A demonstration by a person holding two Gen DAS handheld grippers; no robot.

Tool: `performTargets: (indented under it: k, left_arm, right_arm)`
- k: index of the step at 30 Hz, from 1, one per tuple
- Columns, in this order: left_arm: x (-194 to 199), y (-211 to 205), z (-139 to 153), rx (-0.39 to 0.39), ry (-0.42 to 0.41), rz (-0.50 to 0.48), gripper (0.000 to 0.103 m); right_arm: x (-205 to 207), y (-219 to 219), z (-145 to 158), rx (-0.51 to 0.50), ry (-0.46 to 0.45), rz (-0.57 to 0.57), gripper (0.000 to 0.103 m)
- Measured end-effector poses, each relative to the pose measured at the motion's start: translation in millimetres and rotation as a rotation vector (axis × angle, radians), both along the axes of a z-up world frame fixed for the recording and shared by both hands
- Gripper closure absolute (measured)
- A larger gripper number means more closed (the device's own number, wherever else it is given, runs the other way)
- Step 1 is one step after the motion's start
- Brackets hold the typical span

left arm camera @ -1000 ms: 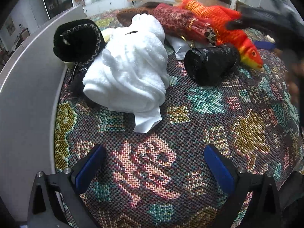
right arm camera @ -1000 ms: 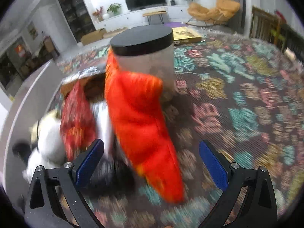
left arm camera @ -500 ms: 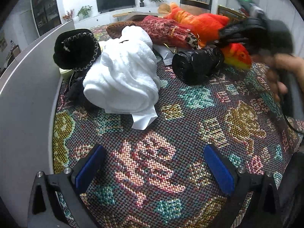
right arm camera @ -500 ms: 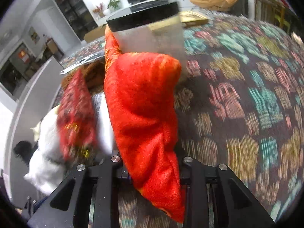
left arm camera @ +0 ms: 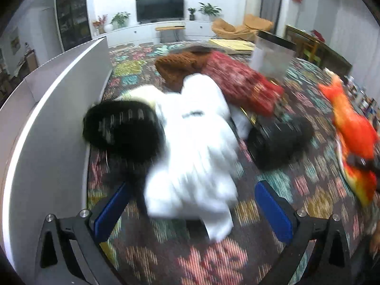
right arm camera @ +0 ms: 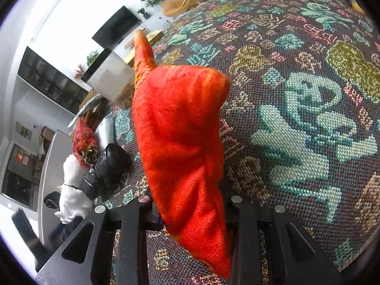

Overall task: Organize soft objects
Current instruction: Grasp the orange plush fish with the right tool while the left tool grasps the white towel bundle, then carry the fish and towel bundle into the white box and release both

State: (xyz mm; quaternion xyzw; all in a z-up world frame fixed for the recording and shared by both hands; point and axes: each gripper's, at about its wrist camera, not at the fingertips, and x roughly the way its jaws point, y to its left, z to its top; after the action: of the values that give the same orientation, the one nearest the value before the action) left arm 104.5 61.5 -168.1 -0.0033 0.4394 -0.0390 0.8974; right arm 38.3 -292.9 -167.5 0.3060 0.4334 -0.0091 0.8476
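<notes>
My right gripper [right arm camera: 193, 216] is shut on an orange-red plush fish [right arm camera: 180, 137] and holds it above the patterned cloth; the fish also shows at the right of the left wrist view [left arm camera: 353, 135]. My left gripper [left arm camera: 190, 211] is open, its blue pads on either side of a white fluffy towel [left arm camera: 194, 147]. A black hat [left arm camera: 123, 123] lies against the towel's left. A red patterned cloth bundle [left arm camera: 242, 85], a brown knit item [left arm camera: 180, 66] and a black wrapped bundle [left arm camera: 277, 137] lie behind.
A grey partition wall [left arm camera: 47, 109] runs along the left edge of the table. A clear container with a black lid [left arm camera: 273, 54] stands at the back right. The patterned tablecloth [right arm camera: 308, 118] stretches to the right.
My right gripper closed on the plush fish and lifted it away to the right. My left gripper moved forward so the white towel sits between its fingers.
</notes>
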Motion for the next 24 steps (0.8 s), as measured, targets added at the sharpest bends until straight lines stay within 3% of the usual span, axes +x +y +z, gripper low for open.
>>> performTargets:
  k: [2,3,6,7,9,12,14,15,16,20,24]
  left_arm:
    - [12,-7,-1,0.025,0.001,0.003,0.001]
    - [14,-15,0,0.029,-0.015,-0.024,0.009]
    - [18,-46,6,0.018,-0.021,-0.109,0.062]
    - [16,-59,8,0.053,-0.037,-0.128,0.064]
    - [5,-80,10,0.095,-0.048,-0.216,0.064]
    - [-19,-79,18,0.045,-0.014,-0.305,0.061]
    - [-25,-74,17,0.047,0.0,-0.292,0.039]
    - [-26,-70,14,0.056,0.009,-0.273,0.022]
    - [-25,-66,12,0.064,0.008,-0.254,0.02]
    - [-29,-57,10,-0.004,0.067,-0.236,0.02]
    - [-43,-62,19,-0.11,0.052,-0.281,0.02]
  right_arm:
    - [-1,4,2,-0.031,-0.012,0.008,0.068]
    - [-2,7,1,-0.048,-0.011,0.013,0.067]
    - [0,13,5,-0.08,-0.019,0.019,0.067]
    - [1,14,7,-0.08,-0.02,0.018,0.067]
    - [-1,12,7,-0.071,-0.026,0.009,0.067]
    - [-4,8,7,-0.058,-0.033,-0.002,0.066]
    - [-4,8,6,-0.058,-0.029,-0.003,0.066]
    - [-3,8,6,-0.062,-0.025,-0.001,0.066]
    - [-4,10,6,-0.071,-0.02,0.002,0.066]
    - [-7,9,8,-0.077,-0.026,0.003,0.066]
    - [-7,7,7,-0.069,-0.023,-0.004,0.066]
